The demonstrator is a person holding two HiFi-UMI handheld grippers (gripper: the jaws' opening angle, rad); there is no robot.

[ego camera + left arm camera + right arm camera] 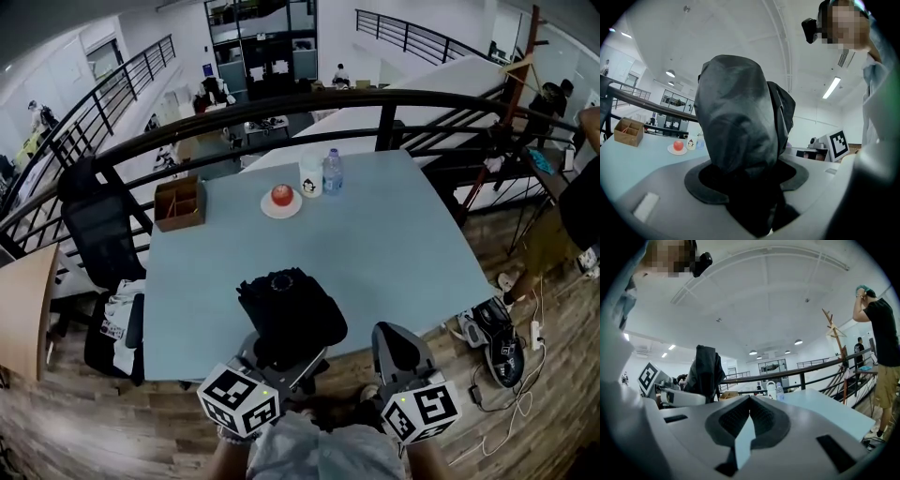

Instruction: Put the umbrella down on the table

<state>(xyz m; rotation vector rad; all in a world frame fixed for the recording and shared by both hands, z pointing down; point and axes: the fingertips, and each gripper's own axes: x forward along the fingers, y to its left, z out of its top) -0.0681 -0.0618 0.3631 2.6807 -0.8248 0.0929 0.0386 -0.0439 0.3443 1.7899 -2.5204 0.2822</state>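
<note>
A black folded umbrella [291, 314] stands upright over the near edge of the light blue table [394, 234], with my left gripper [286, 361] shut on its lower end. In the left gripper view the umbrella [736, 117] fills the middle and rises out of the jaws of the left gripper [745, 187]. My right gripper [398, 342] is just to the right of it, near the table's front edge, jaws together with nothing in them. From the right gripper view the umbrella [705, 366] shows at the left, beyond the right gripper [750, 420].
At the far side of the table are a wooden box [180, 202], a plate with a red apple [280, 198], a white mug [310, 175] and a water bottle [332, 172]. A black chair [98, 244] stands left of the table, a railing [281, 108] runs behind it, and shoes [492, 328] lie on the floor at the right.
</note>
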